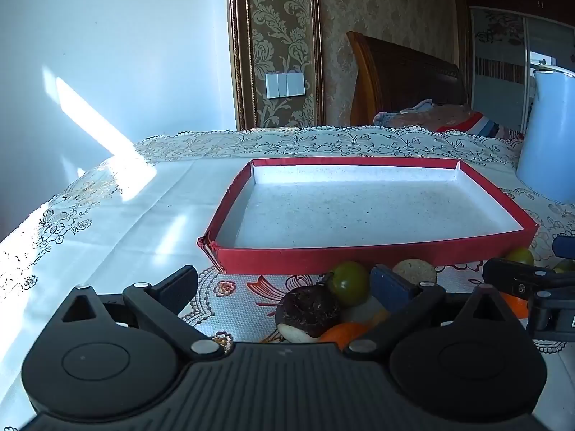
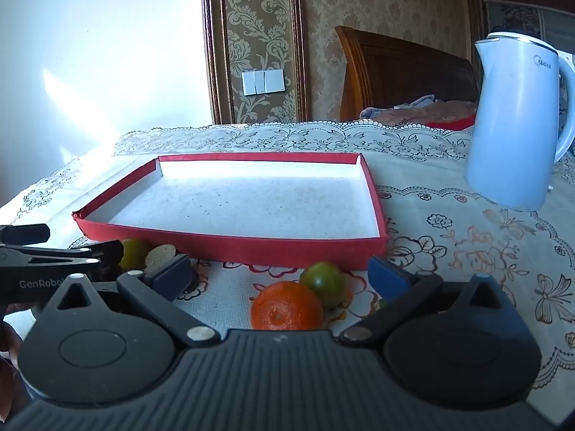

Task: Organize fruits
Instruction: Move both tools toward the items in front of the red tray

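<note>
The left tool (image 1: 284, 287) stands spread wide and grips nothing, its fingers flanking a dark fruit (image 1: 307, 310) and a green fruit (image 1: 349, 282) on the table (image 1: 143, 222) before the red tray (image 1: 359, 253). The right tool (image 2: 280, 276) is equally spread, framing an orange (image 2: 286, 306) and another green fruit (image 2: 322, 283), pinching neither

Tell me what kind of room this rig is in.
Likely a bedroom in a home: a wooden headboard with bedding sits behind the table, which has a lace-patterned tablecloth and an electric kettle; ornate wallpaper covers the wall.
</note>
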Tool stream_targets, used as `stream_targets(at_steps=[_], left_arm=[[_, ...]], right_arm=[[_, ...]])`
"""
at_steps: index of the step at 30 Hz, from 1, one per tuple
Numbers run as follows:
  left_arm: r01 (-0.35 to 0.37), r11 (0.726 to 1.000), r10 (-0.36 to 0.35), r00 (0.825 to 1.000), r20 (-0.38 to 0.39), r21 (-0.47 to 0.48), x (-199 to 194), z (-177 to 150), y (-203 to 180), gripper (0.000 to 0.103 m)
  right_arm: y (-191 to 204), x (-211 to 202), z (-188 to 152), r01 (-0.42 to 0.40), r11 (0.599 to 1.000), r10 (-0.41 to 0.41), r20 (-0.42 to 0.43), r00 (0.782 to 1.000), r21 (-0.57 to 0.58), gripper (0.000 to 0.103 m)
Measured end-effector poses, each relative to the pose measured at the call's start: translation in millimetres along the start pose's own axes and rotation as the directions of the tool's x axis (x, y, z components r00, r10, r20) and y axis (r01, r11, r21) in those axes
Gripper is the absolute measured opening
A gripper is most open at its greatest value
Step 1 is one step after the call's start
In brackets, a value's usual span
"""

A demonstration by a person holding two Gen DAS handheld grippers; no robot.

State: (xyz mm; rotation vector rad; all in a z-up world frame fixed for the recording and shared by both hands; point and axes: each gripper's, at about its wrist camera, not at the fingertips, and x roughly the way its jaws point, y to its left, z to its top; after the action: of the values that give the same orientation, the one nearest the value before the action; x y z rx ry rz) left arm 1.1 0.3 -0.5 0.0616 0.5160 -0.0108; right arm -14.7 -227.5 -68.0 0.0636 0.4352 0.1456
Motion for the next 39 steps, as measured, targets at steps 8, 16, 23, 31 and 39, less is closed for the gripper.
stream_targets(at_steps=[8,16,23,31,39], left_arm=[[0.032,0.999,-0.032,0.999,0.006,0.014,-6,0,0,0.103],[0.017,0.999,-0.017,1.0,0.002,0.029,-4,0,-4,0.103],[0.008,0.999,-0.008,1.0,0.001,0.031,-2,-1,-3,0.103],[-0.013,0.999,0.012,1.0,0.008,0.044,0,-3,-4,0.103],[-0.015,0.998,0.014,1.0,0.009,0.058,0,-4,-6,0.103]], right_arm=[[0,3,-1,0.017,1.0,-0.017,-0.026,1.0,-0.014,0.103],[3,2,-3,0.029,0.999,-0.029,-0.023,0.999,-0.029,0.103],[7,-3,-4,0.044,0.998,-0.043,0.014,0.999,-0.055,0.103],[24,-18,-8,0.078,0.985,-0.061,0.115,0.992,-0.153,0.103],[37,-20,-10,0.101,0.969,-0.074,0.127,0.989,-0.226,0.103]])
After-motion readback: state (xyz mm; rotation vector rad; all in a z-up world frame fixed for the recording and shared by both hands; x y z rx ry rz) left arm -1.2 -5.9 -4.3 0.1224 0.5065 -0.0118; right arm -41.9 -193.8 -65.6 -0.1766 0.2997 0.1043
